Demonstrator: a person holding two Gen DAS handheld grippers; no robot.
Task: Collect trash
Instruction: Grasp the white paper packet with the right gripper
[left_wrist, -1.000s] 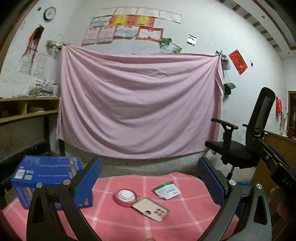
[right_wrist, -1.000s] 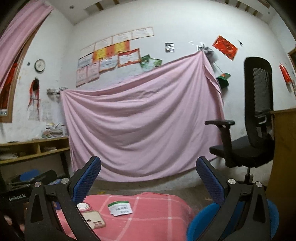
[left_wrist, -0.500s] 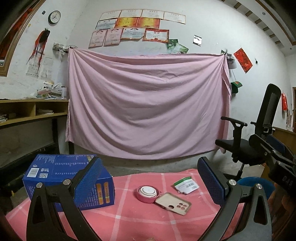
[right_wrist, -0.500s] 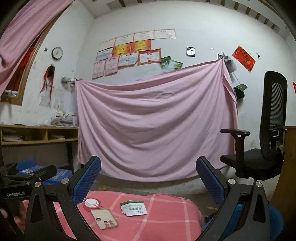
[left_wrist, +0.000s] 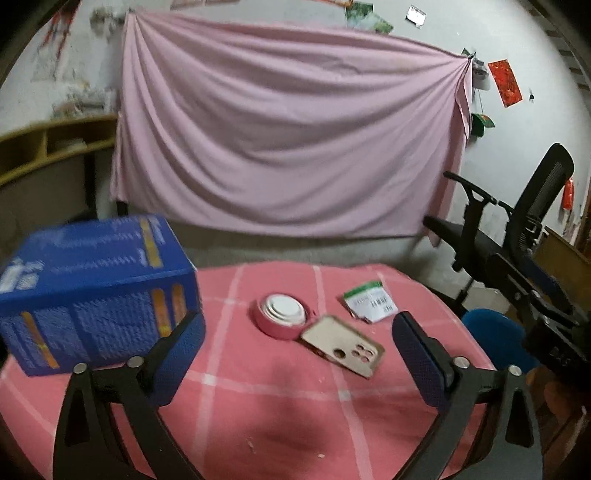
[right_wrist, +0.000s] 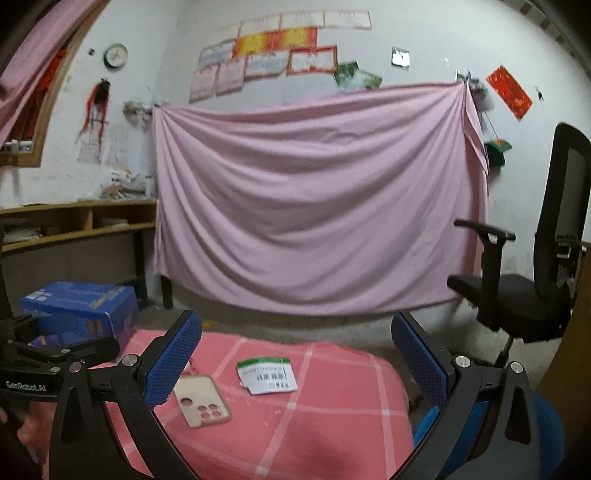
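Note:
A white and green paper wrapper (left_wrist: 369, 301) lies on the pink checked tablecloth (left_wrist: 280, 398) at the far right; it also shows in the right wrist view (right_wrist: 266, 375). My left gripper (left_wrist: 298, 360) is open and empty, above the near part of the table. My right gripper (right_wrist: 296, 363) is open and empty, held just in front of the wrapper. A blue bin (left_wrist: 496, 339) stands beside the table's right edge, and shows low in the right wrist view (right_wrist: 546, 432).
A pink tape roll (left_wrist: 282, 316) and a beige phone case (left_wrist: 341, 350) lie mid-table. A blue cardboard box (left_wrist: 96, 291) stands on the left. A black office chair (left_wrist: 517, 229) stands to the right. A pink sheet (left_wrist: 288, 140) hangs on the back wall.
Both cameras have tilted down and moved closer to the table. The box, tape, phone case and wrapper appear larger. Both grippers stay open.

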